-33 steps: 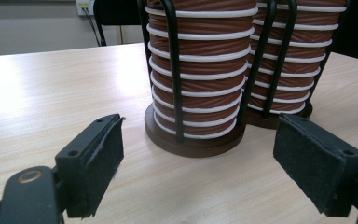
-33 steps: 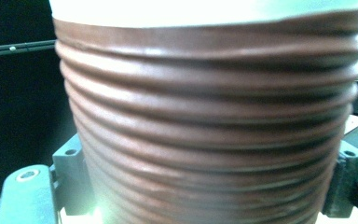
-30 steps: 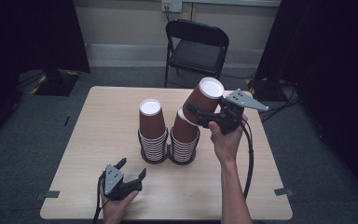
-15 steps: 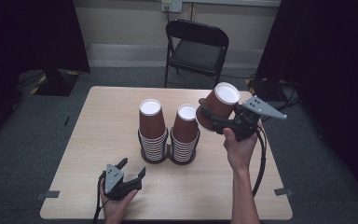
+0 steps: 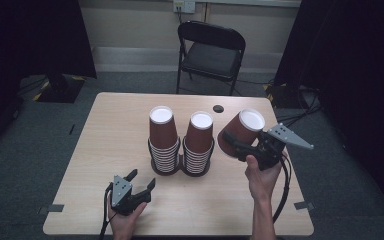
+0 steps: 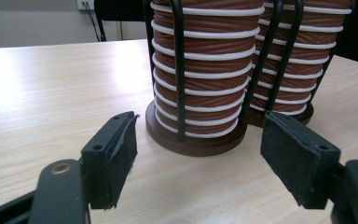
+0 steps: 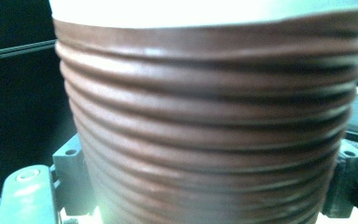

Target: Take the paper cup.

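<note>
Right tongs (image 5: 236, 143) clamp a single brown ribbed cup (image 5: 240, 131), upside down and tilted, white base up, held above the desk (image 5: 105, 130) just right of the right cup stack (image 5: 199, 141) and near the desk's right edge. In the right gripper view the cup (image 7: 214, 130) sits between both jaws. Left tongs (image 5: 139, 181) spread wide, holding nothing, low over the near-left desk, pointed at the left cup stack (image 5: 163, 139); bare wood lies between them. In the left gripper view both stacks sit in a black wire holder (image 6: 179, 70) on round bases. Far half of the desk bare except a small dark hole (image 5: 218, 108). Folding chair (image 5: 210, 52) stands beyond the far edge.
</note>
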The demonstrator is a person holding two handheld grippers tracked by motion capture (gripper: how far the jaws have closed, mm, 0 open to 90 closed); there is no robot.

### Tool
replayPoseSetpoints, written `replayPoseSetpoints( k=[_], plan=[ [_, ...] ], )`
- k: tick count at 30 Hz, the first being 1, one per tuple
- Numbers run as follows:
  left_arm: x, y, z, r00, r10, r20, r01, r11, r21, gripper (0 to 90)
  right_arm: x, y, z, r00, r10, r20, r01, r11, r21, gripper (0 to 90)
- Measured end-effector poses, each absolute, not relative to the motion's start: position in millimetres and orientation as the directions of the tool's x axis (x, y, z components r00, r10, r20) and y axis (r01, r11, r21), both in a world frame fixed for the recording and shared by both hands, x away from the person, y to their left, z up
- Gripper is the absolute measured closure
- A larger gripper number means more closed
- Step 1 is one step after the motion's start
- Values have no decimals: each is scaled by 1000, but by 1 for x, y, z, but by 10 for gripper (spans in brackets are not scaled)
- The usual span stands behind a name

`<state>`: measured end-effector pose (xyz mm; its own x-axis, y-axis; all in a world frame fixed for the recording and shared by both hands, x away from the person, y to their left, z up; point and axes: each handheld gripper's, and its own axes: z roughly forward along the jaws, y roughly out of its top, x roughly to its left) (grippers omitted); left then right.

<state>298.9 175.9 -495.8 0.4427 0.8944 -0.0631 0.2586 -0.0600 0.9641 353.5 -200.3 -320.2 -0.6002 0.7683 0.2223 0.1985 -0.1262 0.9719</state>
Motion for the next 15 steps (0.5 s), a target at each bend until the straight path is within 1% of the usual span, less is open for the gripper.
replayPoseSetpoints(
  k=[1,2,3,6,7,11,12,13,14,15],
  plan=[
    [299,176,-496,448,892,-61,259,-64,964,264,351,-200,-322,-598,770,223,202,-125,972,146],
    [300,177,-496,483,870,-93,272,-49,961,285,348,-201,-327,-595,771,227,213,-121,969,146],
    [300,177,-496,483,870,-93,272,-49,961,303,348,-201,-327,-595,771,227,213,-121,969,146],
    [297,175,-496,493,867,-73,260,-66,963,310,346,-201,-337,-587,774,238,234,-120,965,146],
    [297,175,-496,501,861,-87,259,-53,965,322,344,-200,-343,-585,770,254,248,-129,960,147],
    [295,175,-494,499,862,-85,250,-49,967,303,342,-199,-353,-587,759,281,268,-146,952,147],
    [294,175,-492,510,853,-109,260,-31,965,291,342,-197,-359,-586,757,290,280,-147,949,147],
    [294,175,-492,510,853,-109,260,-31,965,271,342,-197,-359,-586,757,290,280,-147,949,147],
    [294,174,-490,518,845,-131,265,-13,964,271,342,-197,-362,-584,755,297,290,-148,946,147],
    [293,172,-488,527,841,-124,257,-18,966,271,342,-196,-365,-581,752,311,307,-151,940,147]
  ],
)
